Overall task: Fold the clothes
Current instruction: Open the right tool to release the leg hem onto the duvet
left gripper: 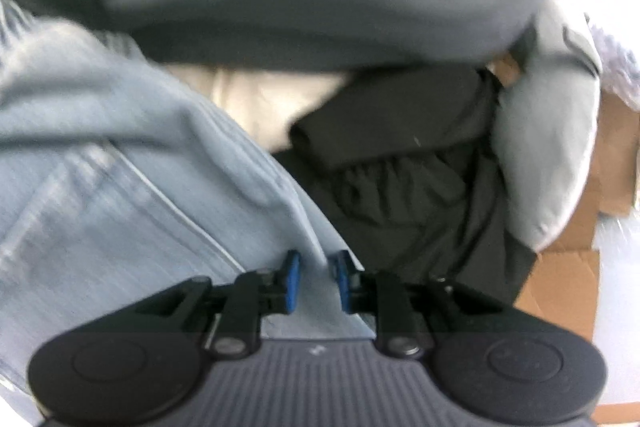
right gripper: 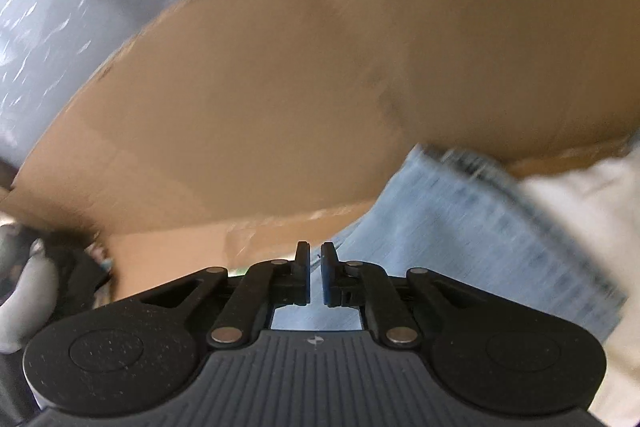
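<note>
The light-blue jeans (left gripper: 120,163) are lying under both grippers, a fold of denim passing between the parted blue pads of the left gripper (left gripper: 316,281), which are not pressing it. Faded and streaky, the jeans are running diagonally from upper left down toward the left gripper. The right gripper (right gripper: 316,275) is hanging clenched on nothing, beside the denim and before a cardboard box (right gripper: 280,87).
</note>
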A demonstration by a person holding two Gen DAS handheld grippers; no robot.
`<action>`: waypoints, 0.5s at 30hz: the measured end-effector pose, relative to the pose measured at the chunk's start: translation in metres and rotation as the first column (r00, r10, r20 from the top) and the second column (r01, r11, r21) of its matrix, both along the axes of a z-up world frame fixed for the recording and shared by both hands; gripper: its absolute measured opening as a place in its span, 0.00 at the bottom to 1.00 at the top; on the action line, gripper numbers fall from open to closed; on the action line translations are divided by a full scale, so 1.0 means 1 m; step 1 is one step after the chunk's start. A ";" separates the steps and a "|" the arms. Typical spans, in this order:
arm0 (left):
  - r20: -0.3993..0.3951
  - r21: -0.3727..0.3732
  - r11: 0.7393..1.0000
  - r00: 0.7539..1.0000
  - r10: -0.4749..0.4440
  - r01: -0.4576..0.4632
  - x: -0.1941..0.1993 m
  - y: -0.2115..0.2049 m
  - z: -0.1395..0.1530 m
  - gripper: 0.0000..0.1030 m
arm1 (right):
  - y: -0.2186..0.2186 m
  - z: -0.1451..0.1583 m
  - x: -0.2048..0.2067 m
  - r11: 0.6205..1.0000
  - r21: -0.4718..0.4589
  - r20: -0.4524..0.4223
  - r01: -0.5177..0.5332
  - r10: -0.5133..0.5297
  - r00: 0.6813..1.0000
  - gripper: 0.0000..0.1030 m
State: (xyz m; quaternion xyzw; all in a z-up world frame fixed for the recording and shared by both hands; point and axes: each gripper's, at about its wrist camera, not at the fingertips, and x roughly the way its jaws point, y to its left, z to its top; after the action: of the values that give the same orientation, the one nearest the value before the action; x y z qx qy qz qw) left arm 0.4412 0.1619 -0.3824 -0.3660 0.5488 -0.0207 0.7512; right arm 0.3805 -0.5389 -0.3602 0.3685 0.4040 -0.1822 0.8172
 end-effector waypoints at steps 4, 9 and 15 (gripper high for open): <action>-0.012 -0.017 1.000 1.000 -0.021 0.020 -0.005 -0.016 -0.006 0.20 | 0.026 -0.010 0.012 0.996 0.075 -0.012 -0.041 0.042 0.999 0.31; -0.043 -0.055 0.998 0.998 -0.038 0.036 -0.011 -0.033 -0.013 0.16 | 0.060 -0.018 0.031 0.989 0.114 -0.028 -0.094 0.098 0.995 0.40; -0.044 -0.061 0.996 0.997 -0.064 0.062 -0.012 -0.043 -0.013 0.10 | 0.123 0.000 0.061 0.904 -0.062 -0.044 -0.423 0.421 0.906 0.40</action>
State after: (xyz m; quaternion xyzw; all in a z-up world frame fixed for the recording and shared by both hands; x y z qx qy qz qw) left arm 0.4291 0.1185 -0.3958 -0.3710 0.5765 -0.0522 0.7262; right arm 0.4412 -0.4161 -0.3606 0.2408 0.4798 -0.0205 0.8434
